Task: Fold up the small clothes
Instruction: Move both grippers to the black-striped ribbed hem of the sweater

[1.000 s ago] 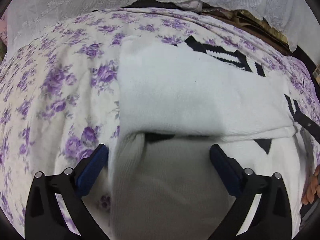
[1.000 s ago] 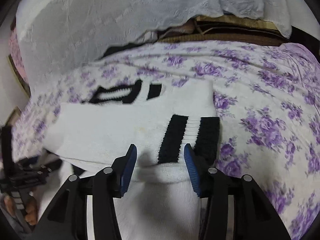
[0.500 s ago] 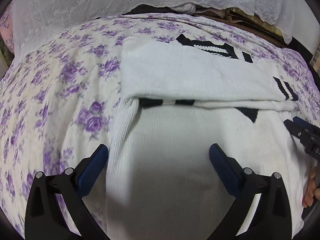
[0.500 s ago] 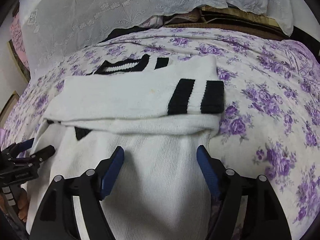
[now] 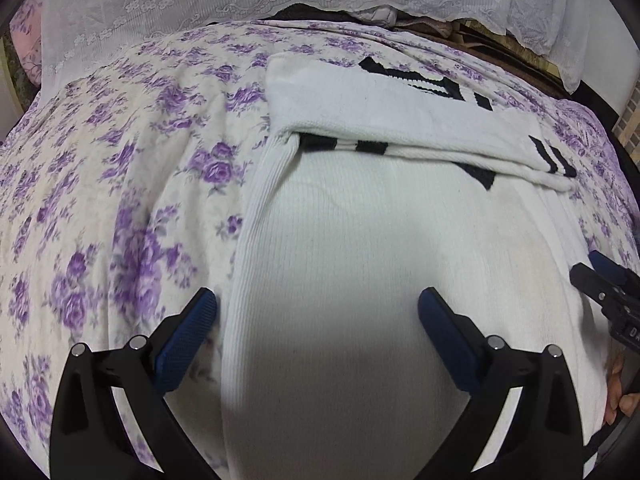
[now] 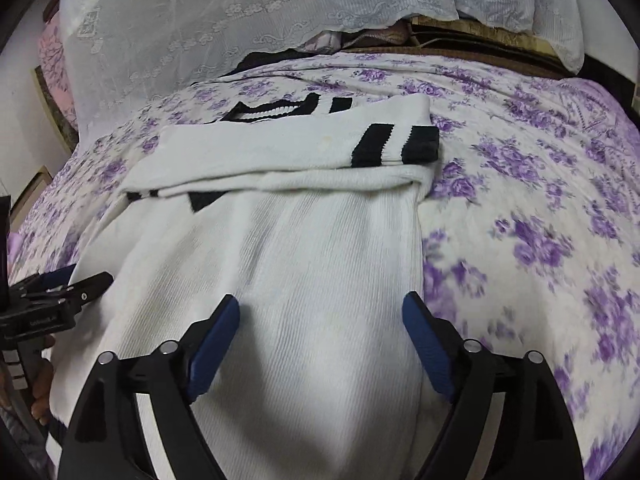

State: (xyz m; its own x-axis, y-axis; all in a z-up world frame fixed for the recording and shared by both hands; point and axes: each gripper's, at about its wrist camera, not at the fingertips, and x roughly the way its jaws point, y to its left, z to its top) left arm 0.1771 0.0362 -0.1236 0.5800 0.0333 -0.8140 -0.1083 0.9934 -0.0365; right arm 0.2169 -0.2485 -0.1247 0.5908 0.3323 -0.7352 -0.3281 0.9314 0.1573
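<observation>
Floral bedspread [image 5: 120,184]: cream ground with purple roses, covered the whole work surface.

Lace cloth [image 6: 208,20]: white, embroidered, draped along the far edge of the bedspread.

White knit sweater [image 5: 360,240]: lay flat on the bedspread, ribbed body toward the cameras; both sleeves were folded across the chest in a band, black stripes at the cuffs [image 6: 394,148], black trim at the far neckline.

Left gripper [image 5: 316,312]: blue-padded jaws stood wide apart over the sweater's left edge and body, nothing between them pressed.

Right gripper [image 6: 320,316]: jaws had just been opening and stood wide apart above the sweater's right side; only the fabric below lay between them, unclamped.

Hand [image 5: 618,396]: partly seen at the frame edge, behind the right gripper.
</observation>
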